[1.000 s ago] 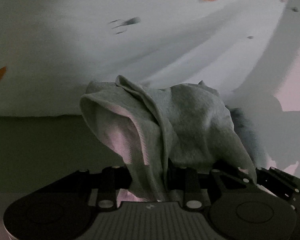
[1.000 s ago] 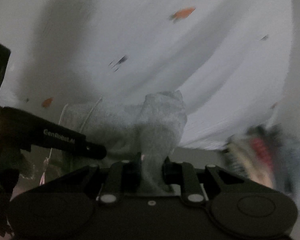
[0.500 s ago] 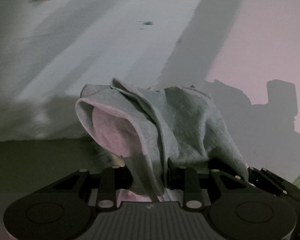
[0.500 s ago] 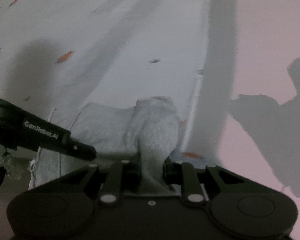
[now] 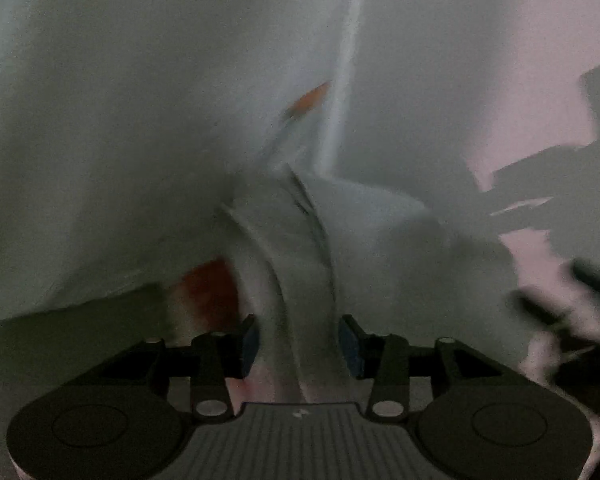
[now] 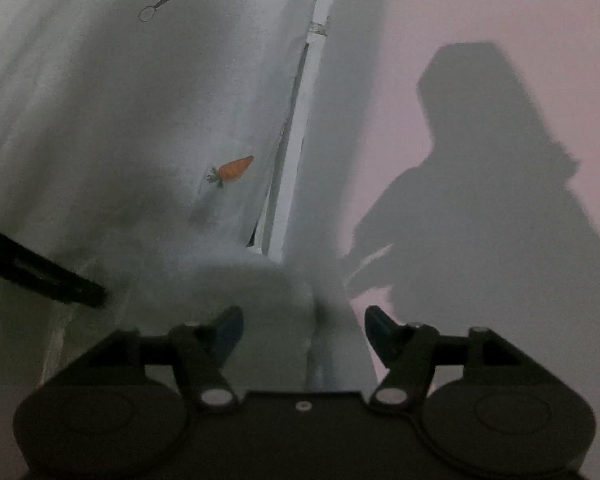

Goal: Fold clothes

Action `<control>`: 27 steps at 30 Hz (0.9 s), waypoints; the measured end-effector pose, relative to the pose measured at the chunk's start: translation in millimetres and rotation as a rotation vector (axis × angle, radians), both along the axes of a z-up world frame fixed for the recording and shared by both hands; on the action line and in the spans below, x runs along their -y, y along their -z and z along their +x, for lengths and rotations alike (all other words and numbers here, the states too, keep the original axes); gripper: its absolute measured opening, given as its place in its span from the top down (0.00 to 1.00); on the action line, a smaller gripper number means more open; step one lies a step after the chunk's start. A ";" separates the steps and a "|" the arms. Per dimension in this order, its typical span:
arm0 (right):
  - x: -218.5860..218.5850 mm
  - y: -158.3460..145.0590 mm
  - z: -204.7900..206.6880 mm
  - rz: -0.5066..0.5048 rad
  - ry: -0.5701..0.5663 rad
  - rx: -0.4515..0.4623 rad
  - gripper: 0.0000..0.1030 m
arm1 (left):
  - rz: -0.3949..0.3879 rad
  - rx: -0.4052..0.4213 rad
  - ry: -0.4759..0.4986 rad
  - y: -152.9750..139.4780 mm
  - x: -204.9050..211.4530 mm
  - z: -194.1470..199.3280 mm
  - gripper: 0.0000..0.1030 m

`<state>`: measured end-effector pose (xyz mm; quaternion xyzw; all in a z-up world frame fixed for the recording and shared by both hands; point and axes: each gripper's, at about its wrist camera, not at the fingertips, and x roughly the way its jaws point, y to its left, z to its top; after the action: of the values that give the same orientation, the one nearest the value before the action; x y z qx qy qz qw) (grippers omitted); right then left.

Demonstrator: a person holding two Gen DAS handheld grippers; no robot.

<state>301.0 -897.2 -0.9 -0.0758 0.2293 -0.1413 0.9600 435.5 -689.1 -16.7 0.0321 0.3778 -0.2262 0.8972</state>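
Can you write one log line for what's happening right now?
left tool: open | right tool: open | grey garment: released on carrot-print sheet

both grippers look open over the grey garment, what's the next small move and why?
Probably back both grippers straight off the cloth. The left gripper and right gripper both have their jaws spread, and the grey garment lies slack between the fingers on the carrot-print sheet, pinched by neither. Pulling back without dragging should leave the fold as laid. The left view is blurred, so the contact there is uncertain.
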 end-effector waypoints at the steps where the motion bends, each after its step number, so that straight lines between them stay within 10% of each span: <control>1: 1.4 2.0 -3.1 -0.011 -0.005 0.013 0.33 | -0.008 0.012 -0.033 0.7 -10.7 0.1 0.52; 7: 14.0 18.7 2.5 0.076 -0.059 0.107 0.67 | -0.224 0.104 -0.098 -30.4 -20.6 -4.4 0.34; 15: 36.8 77.6 47.9 0.326 0.024 0.005 0.67 | 0.067 0.192 0.106 42.4 74.0 13.3 0.30; 23: 19.1 21.0 19.5 0.282 0.024 0.052 0.24 | -0.065 0.276 0.177 -1.1 21.2 13.6 0.29; 27: -22.7 -1.8 -13.1 0.312 0.028 0.094 0.09 | -0.224 0.315 0.082 -33.0 -45.9 -33.0 0.13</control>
<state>287.8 -874.5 0.9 0.0842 0.2042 -0.1206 0.9678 402.5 -643.2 16.2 -0.0176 0.2036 -0.2956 0.9332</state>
